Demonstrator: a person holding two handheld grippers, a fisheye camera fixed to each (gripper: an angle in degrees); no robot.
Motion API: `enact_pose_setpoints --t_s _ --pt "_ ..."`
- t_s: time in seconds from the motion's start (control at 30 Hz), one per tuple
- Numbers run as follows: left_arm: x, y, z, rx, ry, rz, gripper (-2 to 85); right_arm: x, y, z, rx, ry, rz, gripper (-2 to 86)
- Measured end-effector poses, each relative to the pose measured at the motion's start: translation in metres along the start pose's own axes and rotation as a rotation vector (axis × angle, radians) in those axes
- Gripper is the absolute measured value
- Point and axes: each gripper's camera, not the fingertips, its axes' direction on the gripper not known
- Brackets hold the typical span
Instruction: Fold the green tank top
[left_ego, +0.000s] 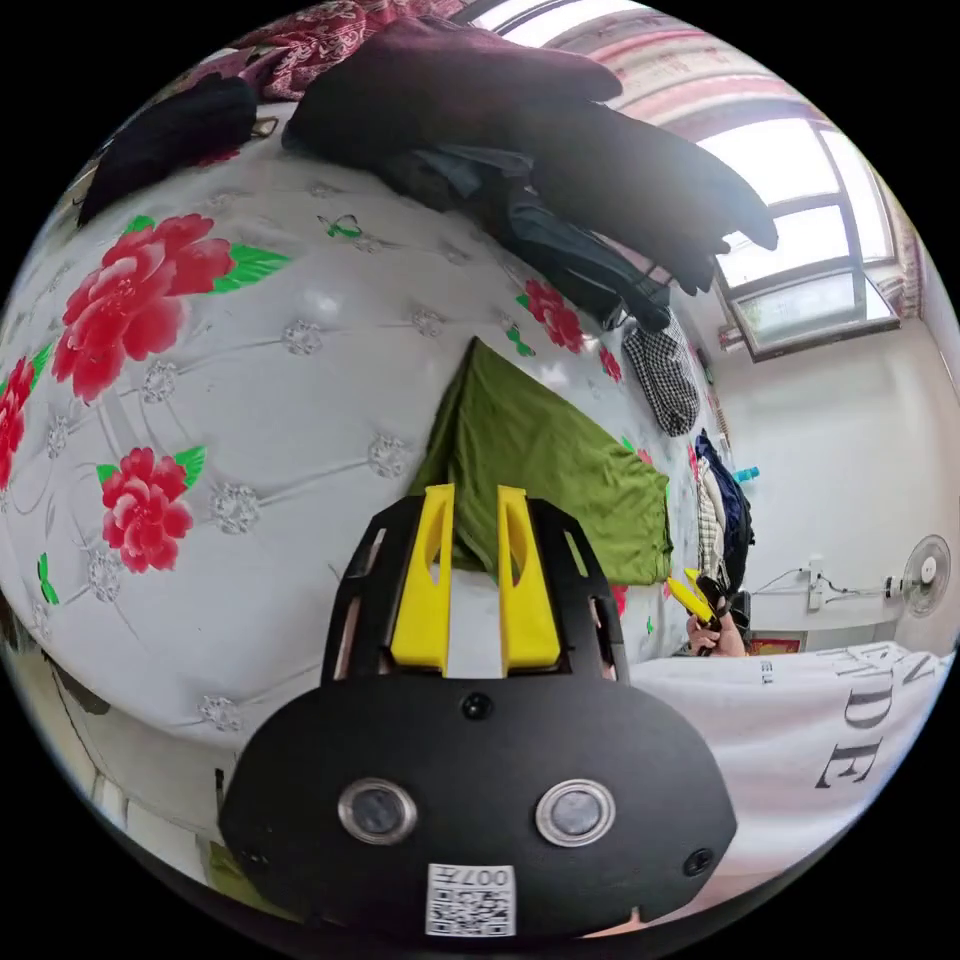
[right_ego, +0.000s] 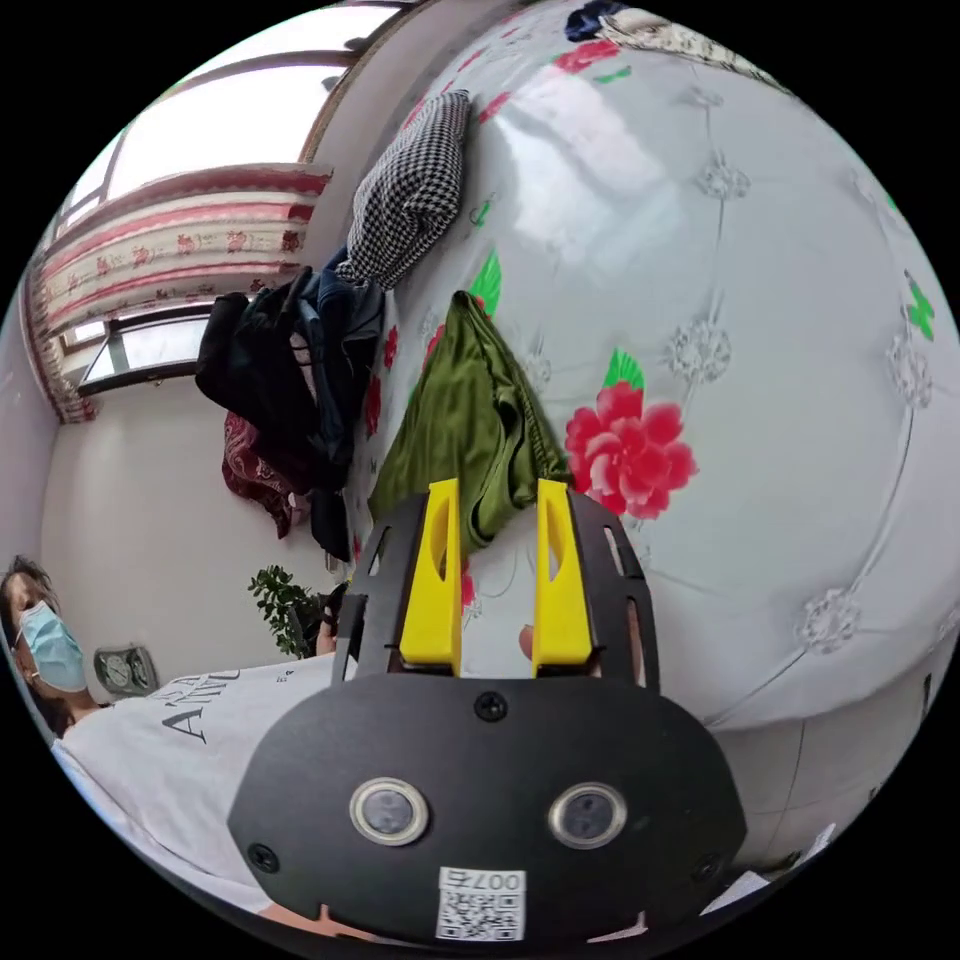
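Left gripper view: left gripper (left_ego: 475, 500) hovering with yellow jaws standing apart, nothing between them, tips just over the near edge of the green tank top (left_ego: 545, 470); garment lying flat on the floral bed cover (left_ego: 250, 400), already looking doubled into a wedge; right gripper (left_ego: 695, 597) showing near its far corner.

Right gripper view: right gripper (right_ego: 497, 495) also gaping, jaws straddling the bunched hem of the green tank top (right_ego: 465, 420) without clearly pinching it; cloth rumpling into soft ridges here; pile of dark clothes (right_ego: 290, 370) lying beyond.

Judgement: fabric looking thin, light, limp, slightly sheeny, so probably sliding on the slick cover; best taking it at hem corners, pinching all layers together.
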Motion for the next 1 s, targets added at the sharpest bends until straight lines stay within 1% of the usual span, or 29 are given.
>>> enact_pose_setpoints --t_s 0.13,0.2,0.3,0.4,0.47,0.53,0.63,0.7,0.8,0.87,1.0 --pt "0.049 0.013 0.026 -0.067 0.028 0.160 7.5 0.020 0.015 0.023 0.018 -0.072 0.065 10.2" --pt "0.076 0.011 0.050 -0.130 0.037 0.232 7.5 0.024 0.016 0.031 0.029 -0.109 0.111 10.6" --pt "0.099 0.006 0.061 -0.139 0.072 0.293 7.3 0.025 0.027 0.010 0.080 -0.031 0.129 10.8" --pt "0.115 0.002 0.069 -0.166 0.055 0.364 7.2 0.034 0.044 -0.029 0.138 0.085 0.132 10.9" --pt "0.120 0.003 0.075 -0.186 0.039 0.400 7.1 0.046 0.052 -0.044 0.144 0.092 0.133 10.9" --pt "0.122 0.002 0.081 -0.207 0.019 0.415 6.9 0.059 0.056 -0.044 0.123 0.065 0.146 10.9" --pt "0.126 -0.001 0.088 -0.225 0.022 0.412 6.9 0.072 0.056 -0.019 0.092 -0.009 0.162 10.7" --pt "0.133 -0.005 0.091 -0.230 0.017 0.431 6.9 0.073 0.058 -0.007 0.135 0.043 0.178 10.4" --pt "0.140 -0.007 0.098 -0.255 -0.017 0.454 6.9 0.067 0.063 0.001 0.176 0.063 0.175 10.1" --pt "0.144 -0.007 0.099 -0.257 -0.016 0.463 6.8 0.061 0.066 0.006 0.168 0.095 0.155 9.9" --pt "0.153 -0.006 0.092 -0.208 -0.029 0.504 6.5 0.056 0.079 0.020 0.146 0.082 0.142 8.8"
